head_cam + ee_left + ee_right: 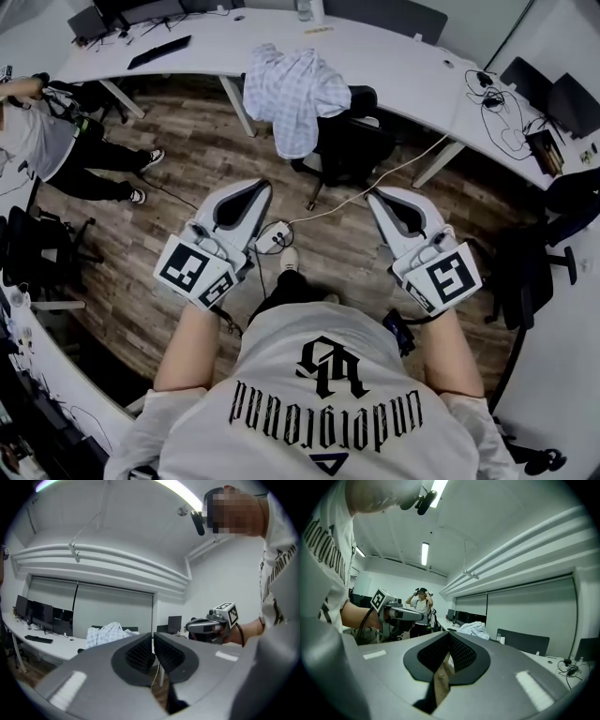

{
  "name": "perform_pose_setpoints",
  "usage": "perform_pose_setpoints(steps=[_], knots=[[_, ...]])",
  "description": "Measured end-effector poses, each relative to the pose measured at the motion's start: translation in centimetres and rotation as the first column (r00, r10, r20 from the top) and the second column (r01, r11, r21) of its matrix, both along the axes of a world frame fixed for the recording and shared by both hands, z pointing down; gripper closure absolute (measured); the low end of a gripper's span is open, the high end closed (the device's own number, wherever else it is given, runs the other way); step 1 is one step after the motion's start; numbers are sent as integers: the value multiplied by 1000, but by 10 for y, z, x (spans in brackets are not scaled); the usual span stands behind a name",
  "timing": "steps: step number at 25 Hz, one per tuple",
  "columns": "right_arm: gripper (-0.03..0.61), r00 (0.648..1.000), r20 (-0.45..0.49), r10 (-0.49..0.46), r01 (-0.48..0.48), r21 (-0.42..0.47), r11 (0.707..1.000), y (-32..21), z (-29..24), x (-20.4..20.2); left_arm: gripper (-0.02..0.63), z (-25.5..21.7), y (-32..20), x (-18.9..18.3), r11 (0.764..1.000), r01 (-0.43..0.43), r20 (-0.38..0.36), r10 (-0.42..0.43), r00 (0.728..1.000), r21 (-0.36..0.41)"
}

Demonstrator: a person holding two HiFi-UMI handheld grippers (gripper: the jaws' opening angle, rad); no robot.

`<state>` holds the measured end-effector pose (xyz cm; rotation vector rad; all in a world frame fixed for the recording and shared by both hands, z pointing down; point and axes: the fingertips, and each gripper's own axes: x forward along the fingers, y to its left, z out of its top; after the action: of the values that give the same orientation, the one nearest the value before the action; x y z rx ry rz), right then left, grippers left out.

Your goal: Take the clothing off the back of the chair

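Head view: left tongs (259,190) and right tongs (377,199) are held out level in front of the person, side by side, with the tips angled slightly toward each other. Both pairs are closed pad to pad, with nothing between them. Each gripper view agrees: the ribbed pads meet at the tip, and only floor shows through the notch below.

Clothing (292,92): a pale checked shirt, draped over the back of a black office chair (361,141). The chair stands pushed in at the curved white surface (394,56). The shirt hangs bunched, covering the backrest top and trailing down its near side.

Position relative to the tongs: the shirt lies ahead of both tips and well apart from them, with open wood floor (187,159) in between. In the head view it sits above the gap between the two pairs, closer to the left pair's line. Neither pair touches the shirt or the chair.

Left gripper view: the shirt (110,632) shows far off, just left of the closed tips. The right tongs are off to the right.

Right gripper view: the shirt (474,629) shows far off, just right of the closed tips. The left tongs are off to the left, with a second person (421,606) standing beyond them.

Also noted — a white cable (375,187) crosses the floor to a power strip (272,236) between the two pairs.
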<state>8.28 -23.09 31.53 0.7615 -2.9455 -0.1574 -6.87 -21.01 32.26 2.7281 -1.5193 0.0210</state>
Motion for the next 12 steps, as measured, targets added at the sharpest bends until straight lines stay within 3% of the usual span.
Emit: perform_pose_setpoints(steps=[8,12], knots=[[544,999,-10,37,-37,17,999,-62,-3,-30,560,1,-66,-21,998,-65,41,66,997,-12],[516,997,-11,77,-76,12,997,-96,-3,-52,532,-2,-105,-45,996,-81,18,82,996,-23]])
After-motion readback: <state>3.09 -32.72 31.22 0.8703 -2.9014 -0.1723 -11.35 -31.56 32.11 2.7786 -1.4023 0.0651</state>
